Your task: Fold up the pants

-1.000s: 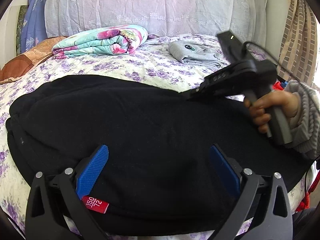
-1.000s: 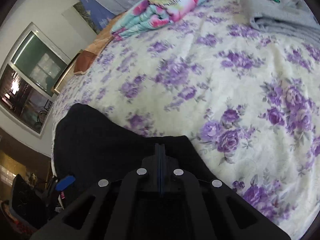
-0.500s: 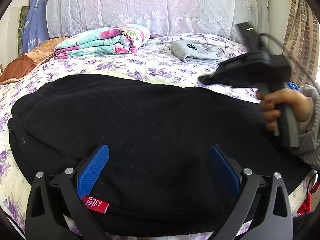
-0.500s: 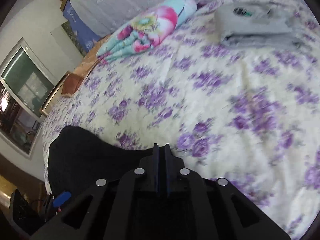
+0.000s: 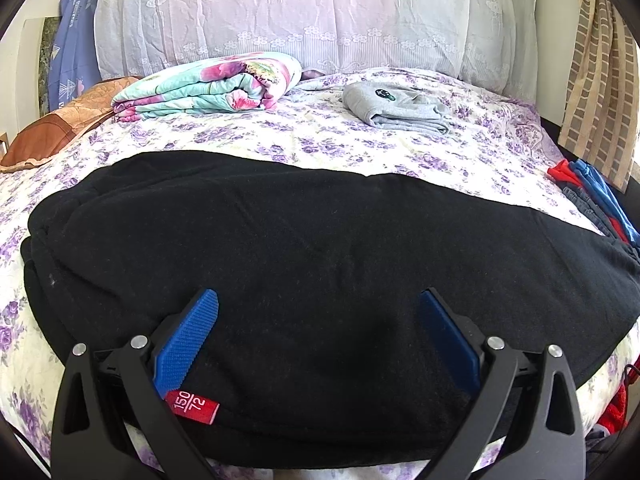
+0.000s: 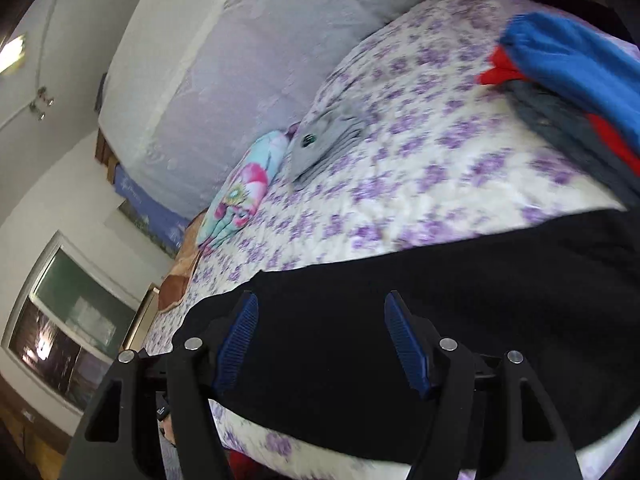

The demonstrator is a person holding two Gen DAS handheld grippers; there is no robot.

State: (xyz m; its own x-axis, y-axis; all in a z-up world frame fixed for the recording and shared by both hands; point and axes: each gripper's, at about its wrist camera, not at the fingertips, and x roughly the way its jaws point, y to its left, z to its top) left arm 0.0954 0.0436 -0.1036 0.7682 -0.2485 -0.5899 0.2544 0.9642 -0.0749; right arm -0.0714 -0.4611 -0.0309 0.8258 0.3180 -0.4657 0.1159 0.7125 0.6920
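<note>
Black pants [image 5: 304, 256] lie folded lengthwise across the near part of the bed, a red size tag [image 5: 193, 406] at their near edge. My left gripper [image 5: 318, 300] stands open just above them, blue pads wide apart with only flat cloth beneath. In the right wrist view the pants [image 6: 460, 292] fill the lower half. My right gripper [image 6: 320, 304] hovers over them, tilted, its jaws opening, nothing pinched between the blue pads [image 6: 236, 340].
The bed has a purple-flowered sheet [image 5: 360, 148]. A folded floral blanket [image 5: 212, 88] and a folded grey garment [image 5: 396, 110] lie near the headboard. Red, blue and dark clothes [image 5: 588, 188] are piled at the right edge. A window [image 6: 68, 328] is on the left wall.
My right gripper let go of the pants' far edge, opened, and swung away to the right, out of the left wrist view. The pants now lie flat. The left gripper kept still.
</note>
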